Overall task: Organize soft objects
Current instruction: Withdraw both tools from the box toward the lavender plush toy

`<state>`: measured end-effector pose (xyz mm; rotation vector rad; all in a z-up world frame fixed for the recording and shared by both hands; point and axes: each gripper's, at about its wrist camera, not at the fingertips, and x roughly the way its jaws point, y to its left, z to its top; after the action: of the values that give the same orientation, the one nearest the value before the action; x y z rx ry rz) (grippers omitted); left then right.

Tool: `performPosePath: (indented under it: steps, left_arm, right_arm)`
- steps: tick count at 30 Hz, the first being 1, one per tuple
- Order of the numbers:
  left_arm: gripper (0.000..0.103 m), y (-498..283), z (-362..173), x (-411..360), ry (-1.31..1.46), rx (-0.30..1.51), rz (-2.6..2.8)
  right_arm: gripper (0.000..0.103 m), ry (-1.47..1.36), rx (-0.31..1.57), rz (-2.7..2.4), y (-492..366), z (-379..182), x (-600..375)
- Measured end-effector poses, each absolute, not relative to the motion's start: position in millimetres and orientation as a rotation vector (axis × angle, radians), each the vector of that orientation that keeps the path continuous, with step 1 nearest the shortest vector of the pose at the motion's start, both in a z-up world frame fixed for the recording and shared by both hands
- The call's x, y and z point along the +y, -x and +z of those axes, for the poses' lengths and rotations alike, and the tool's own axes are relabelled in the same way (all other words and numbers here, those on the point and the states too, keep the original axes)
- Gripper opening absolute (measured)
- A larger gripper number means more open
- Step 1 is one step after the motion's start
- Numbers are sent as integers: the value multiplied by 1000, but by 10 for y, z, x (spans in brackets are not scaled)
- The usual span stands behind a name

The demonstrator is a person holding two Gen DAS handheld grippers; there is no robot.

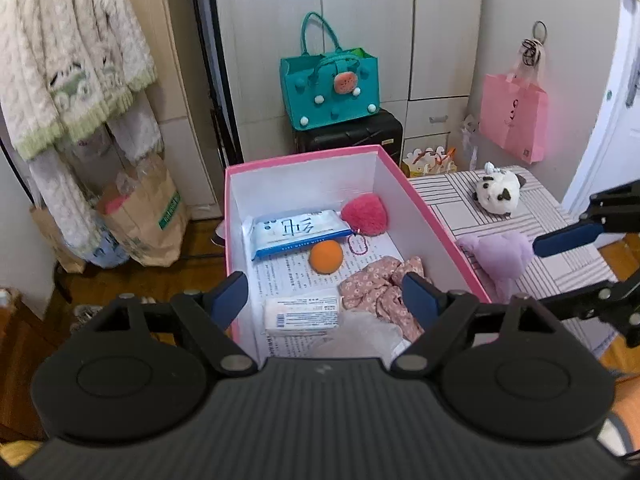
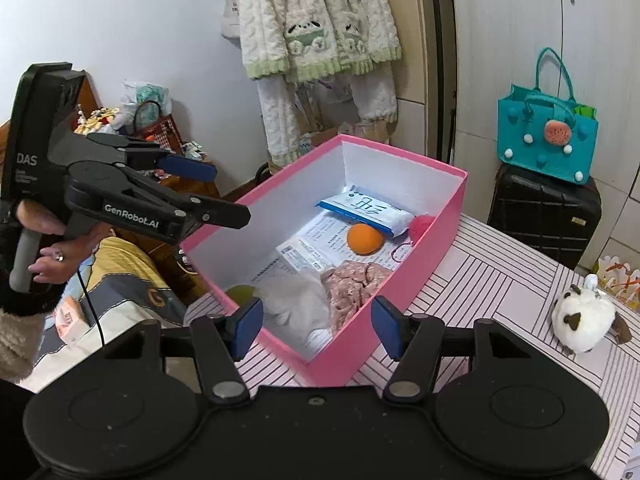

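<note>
A pink box stands on the striped table. Inside lie a wipes pack, an orange ball, a red pompom, a floral cloth and a tissue pack. A panda plush and a purple plush lie on the table to the right of the box. My left gripper is open and empty above the box's near end. My right gripper is open and empty at the box's near corner.
A teal felt bag sits on a black suitcase behind the box. A pink bag hangs on the right wall. Fleece clothes hang at the left over paper bags on the floor.
</note>
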<state>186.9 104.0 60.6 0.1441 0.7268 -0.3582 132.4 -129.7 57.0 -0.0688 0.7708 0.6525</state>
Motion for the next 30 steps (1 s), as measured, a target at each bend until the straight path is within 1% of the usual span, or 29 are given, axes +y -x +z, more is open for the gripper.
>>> performPosePath:
  steps: [8,19,30]
  left_arm:
    - [86,-1509,797,906,-198,703,-388]
    - [89,-961,872,513,-283,703,-476]
    - [90,-731,708,6,-330,725,-551]
  right_arm:
    - [65,60,757,650,-967,655,-1428]
    - [67,50,759,598,-493,653,-1782]
    - [70,54,778,511,-230,371,-2252]
